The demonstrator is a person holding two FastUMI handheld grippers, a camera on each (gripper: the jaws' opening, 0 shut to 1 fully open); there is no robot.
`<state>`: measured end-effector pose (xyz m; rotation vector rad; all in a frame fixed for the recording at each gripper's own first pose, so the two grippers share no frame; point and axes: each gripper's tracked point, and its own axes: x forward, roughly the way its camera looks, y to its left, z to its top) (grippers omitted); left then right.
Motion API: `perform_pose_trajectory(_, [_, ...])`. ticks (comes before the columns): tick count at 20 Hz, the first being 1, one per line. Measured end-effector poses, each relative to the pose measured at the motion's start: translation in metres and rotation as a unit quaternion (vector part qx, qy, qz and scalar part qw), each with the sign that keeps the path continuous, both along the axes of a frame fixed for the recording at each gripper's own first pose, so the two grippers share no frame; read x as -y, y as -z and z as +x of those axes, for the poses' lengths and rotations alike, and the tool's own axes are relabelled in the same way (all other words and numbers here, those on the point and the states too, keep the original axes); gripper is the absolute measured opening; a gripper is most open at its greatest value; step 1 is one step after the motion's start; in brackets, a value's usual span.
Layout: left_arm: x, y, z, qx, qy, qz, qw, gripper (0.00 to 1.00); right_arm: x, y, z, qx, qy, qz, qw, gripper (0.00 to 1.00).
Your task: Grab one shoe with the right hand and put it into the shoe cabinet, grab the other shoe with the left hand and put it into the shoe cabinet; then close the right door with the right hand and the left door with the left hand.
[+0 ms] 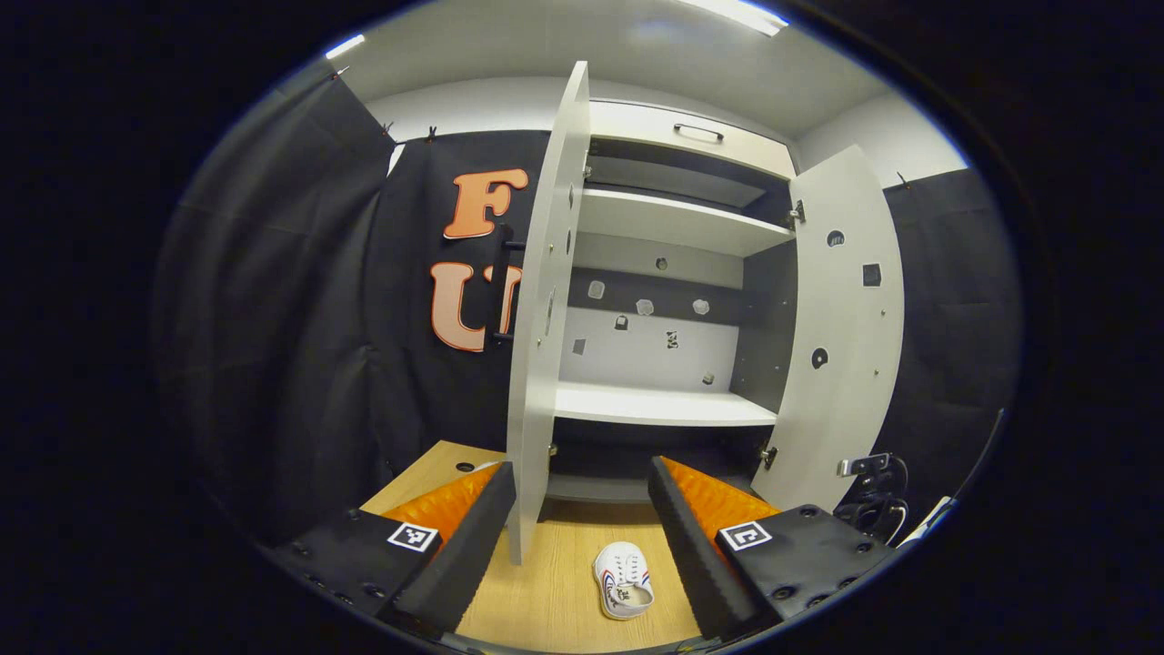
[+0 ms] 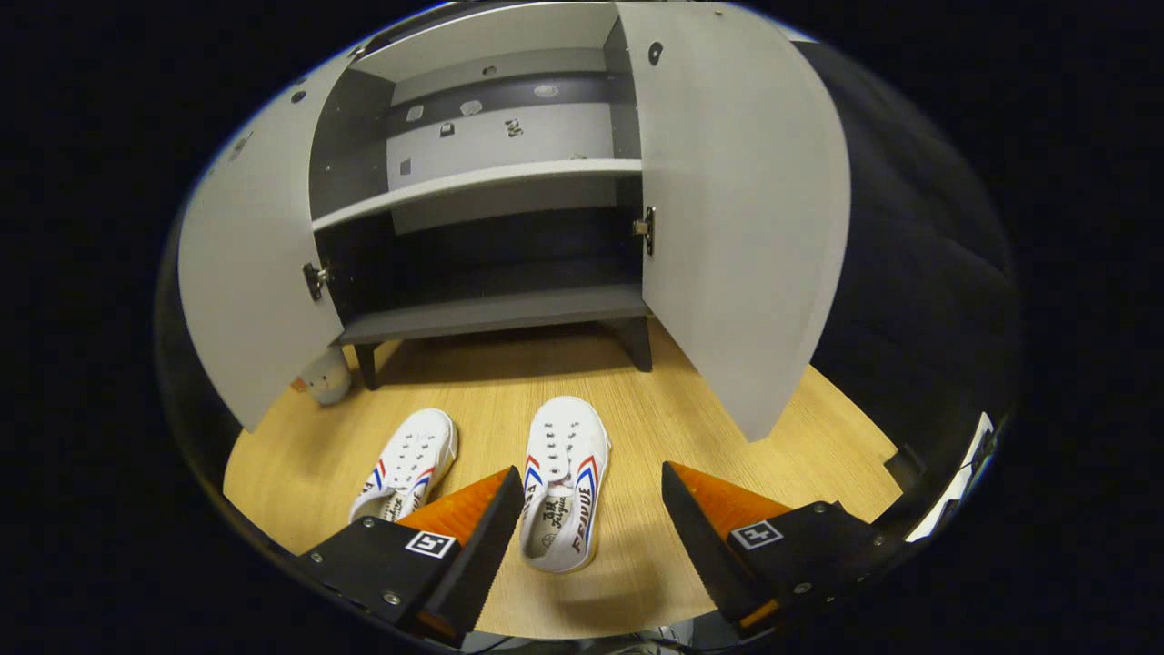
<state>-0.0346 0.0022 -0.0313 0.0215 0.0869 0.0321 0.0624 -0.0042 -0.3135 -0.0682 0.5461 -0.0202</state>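
Observation:
Two white shoes with red and blue stripes lie side by side on the wooden floor in front of the shoe cabinet (image 2: 496, 314). The right shoe (image 2: 564, 478) rests just ahead of my right gripper (image 2: 591, 523), whose fingers stand open above its heel. The left shoe (image 2: 409, 464) is partly hidden behind that gripper's left finger. In the left gripper view one white shoe (image 1: 623, 582) lies on the floor between the open fingers of my left gripper (image 1: 582, 528), well below them. Both cabinet doors, left (image 2: 245, 291) and right (image 2: 737, 218), stand open.
The cabinet has white shelves (image 1: 664, 405) above and a dark bottom shelf (image 2: 491, 309) near the floor. A small pale round object (image 2: 326, 377) sits by the cabinet's left leg. Cables and a clamp (image 1: 868, 491) sit at the right. Black cloth walls surround the booth.

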Motion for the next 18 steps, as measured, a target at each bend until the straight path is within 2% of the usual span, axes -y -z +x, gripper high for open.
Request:
perform_pose_trajectory(1, [-0.003,0.002,-0.001,-0.004,-0.004,0.001,1.0,0.96,-0.003,0.012,0.003,-0.014,-0.004,-0.003,1.0,0.94])
perform_pose_trajectory(2, [-0.007,0.005,-0.001,-0.008,-0.008,0.002,1.0,0.99,-0.003,0.022,0.008,-0.023,-0.006,-0.009,1.0,0.86])
perform_pose_trajectory(3, [-0.01,0.008,-0.002,-0.012,-0.012,0.002,1.0,0.96,0.0,0.033,0.013,-0.033,-0.004,-0.017,0.999,0.93])
perform_pose_trajectory(5, [-0.014,0.013,-0.003,-0.019,-0.016,0.0,1.0,0.99,0.004,0.049,0.019,-0.057,0.007,-0.02,0.998,0.9])
perform_pose_trajectory(7, [-0.017,0.017,-0.003,-0.024,-0.019,0.002,1.0,0.97,0.012,0.059,0.029,-0.065,0.021,-0.018,0.998,0.83])
perform_pose_trajectory(8, [-0.019,0.02,-0.003,-0.03,-0.022,0.005,0.999,0.99,0.017,0.063,0.032,-0.068,0.028,-0.025,0.997,0.78])
perform_pose_trajectory(10, [-0.024,0.023,-0.002,-0.036,-0.028,0.01,0.999,0.97,0.017,0.073,0.039,-0.077,0.029,-0.02,0.996,0.69])
perform_pose_trajectory(13, [-0.027,0.027,0.0,-0.042,-0.03,0.012,0.999,0.97,0.012,0.093,0.037,-0.111,0.03,0.003,0.993,0.58])
perform_pose_trajectory(17, [-0.034,0.03,0.003,-0.048,-0.037,0.016,0.998,0.97,0.008,0.101,0.038,-0.126,0.043,0.031,0.991,0.42])
perform_pose_trajectory(18, [-0.035,0.032,0.004,-0.05,-0.039,0.017,0.998,0.97,0.009,0.103,0.04,-0.125,0.046,0.025,0.991,0.28])
